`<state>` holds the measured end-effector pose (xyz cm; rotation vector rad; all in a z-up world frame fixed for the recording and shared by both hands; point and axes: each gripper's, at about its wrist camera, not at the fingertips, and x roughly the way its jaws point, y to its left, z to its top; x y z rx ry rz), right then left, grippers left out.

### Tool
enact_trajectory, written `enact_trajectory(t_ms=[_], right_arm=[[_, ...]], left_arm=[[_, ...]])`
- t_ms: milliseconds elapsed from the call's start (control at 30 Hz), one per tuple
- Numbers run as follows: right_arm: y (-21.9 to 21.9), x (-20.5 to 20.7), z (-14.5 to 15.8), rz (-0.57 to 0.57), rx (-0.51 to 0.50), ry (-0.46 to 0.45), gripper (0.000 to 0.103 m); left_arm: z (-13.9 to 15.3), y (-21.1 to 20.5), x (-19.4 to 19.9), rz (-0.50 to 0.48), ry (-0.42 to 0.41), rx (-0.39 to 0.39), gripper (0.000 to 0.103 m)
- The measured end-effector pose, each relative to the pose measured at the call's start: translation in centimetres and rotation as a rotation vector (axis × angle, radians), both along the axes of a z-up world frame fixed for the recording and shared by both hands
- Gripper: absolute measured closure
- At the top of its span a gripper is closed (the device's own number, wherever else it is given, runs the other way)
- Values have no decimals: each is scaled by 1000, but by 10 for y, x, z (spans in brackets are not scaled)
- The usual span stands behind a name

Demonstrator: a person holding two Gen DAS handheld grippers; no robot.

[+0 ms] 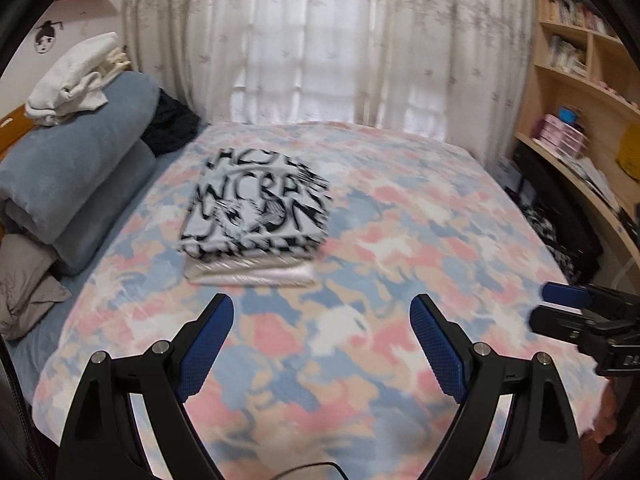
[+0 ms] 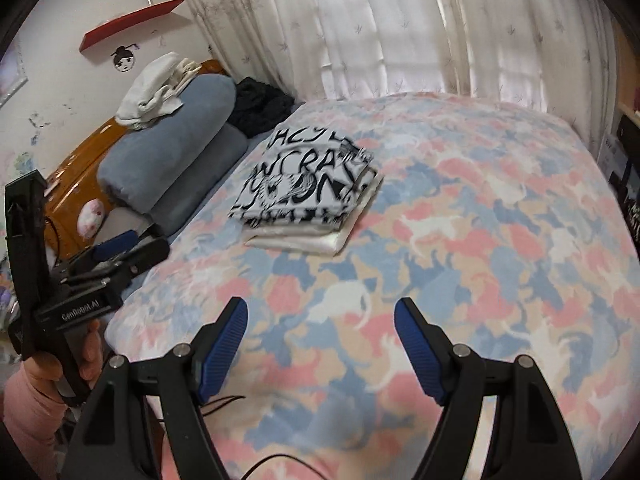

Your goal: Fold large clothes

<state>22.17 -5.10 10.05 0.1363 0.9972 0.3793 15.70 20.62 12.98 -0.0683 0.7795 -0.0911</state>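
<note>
Bed (image 1: 400, 208) covered by a soft, fleecy spread in irregular pink, blue, cream and tan patches. Near its middle, toward the head end, a folded garment (image 1: 256, 208): flat rectangular packet, white cloth with bold black lettering and scribble print, edges squared. It lies on top of a plain white folded piece (image 1: 252, 276), smoother and slightly glossy, whose near edge sticks out from under it. Left gripper (image 1: 322, 344): black plastic arms with metal pivot pins, blue pads (image 1: 208, 344) with a fine diamond-grid texture; jaws spread wide, nothing between them, held over the near part of the spread, well short of the garment. Right gripper (image 2: 320, 344): same build, pads ribbed blue, jaws also wide apart and empty, likewise apart from the garment. In the right view the left gripper appears at the left edge, gripped by a hand (image 2: 86, 350) with a pink sleeve (image 2: 32, 408). At the head end, two thick blue-grey rolled blankets (image 2: 172, 152) stacked, plush surface, with a crumpled white towel pile (image 2: 154, 92) on top; dark knit cloth (image 2: 260, 106) beside them. Sheer patterned curtain (image 1: 320, 40) behind; wooden bookshelf (image 1: 576, 80) at right.
</note>
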Motion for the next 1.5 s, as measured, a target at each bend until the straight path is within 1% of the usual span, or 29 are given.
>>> enact_trajectory(t_ms=[67, 133, 200, 267, 333, 400, 467, 533, 600, 633, 767, 800, 833, 867, 933, 967, 1033, 1267, 1333, 1367, 1500], right_arm=[[-6, -15, 2, 17, 20, 19, 27], [-9, -30, 9, 45, 34, 11, 27], [-13, -51, 20, 64, 37, -27, 27], [-16, -68, 27, 78, 55, -40, 27], [-18, -84, 30, 88, 79, -40, 27], [-19, -97, 31, 108, 99, -31, 27], [-19, -113, 33, 126, 99, -43, 27], [-20, -126, 35, 141, 120, -46, 27], [-23, -137, 35, 140, 136, -53, 27], [-25, -141, 35, 138, 142, -53, 27], [-34, -157, 26, 147, 246, -14, 27], [-36, -164, 26, 145, 237, -29, 27], [-36, -166, 25, 143, 226, -35, 27], [-37, -171, 24, 142, 218, -44, 27], [-40, -174, 19, 128, 206, -50, 27], [-41, -175, 14, 113, 197, -48, 27], [-44, -177, 4, 85, 190, -40, 27], [-56, -180, -40, -28, 181, -7, 27], [-58, -182, -51, -85, 125, -18, 27], [-59, -185, -58, -118, 81, -26, 27], [-59, -189, -75, -171, -15, -28, 27]], left_arm=[[6, -10, -20, -23, 6, -19, 14], [12, -20, -37, -51, -5, -29, 14], [18, -30, -56, -64, -25, -15, 11], [19, -39, -73, -63, -30, -1, 6], [17, -48, -84, -78, -5, 1, 6], [18, -53, -95, -104, 8, -32, 6], [21, -56, -109, -109, 9, -58, 6], [24, -60, -120, -121, -6, -69, 6], [23, -66, -131, -125, -15, -56, 3], [20, -68, -136, -124, -9, -51, 1], [8, -77, -149, -206, 119, -111, 1], [7, -78, -152, -208, 133, -106, 1], [8, -80, -156, -216, 128, -93, 1], [9, -83, -162, -218, 102, -70, 1], [7, -86, -168, -192, 49, -16, 1], [2, -87, -172, -159, 19, 15, 1], [-8, -88, -171, -121, 13, 35, 1], [-70, -84, -155, -4, 93, -32, 1], [-85, -86, -152, 21, 106, -22, 1], [-91, -87, -151, 33, 114, -18, 1], [-111, -93, -146, 44, 139, -25, 1]])
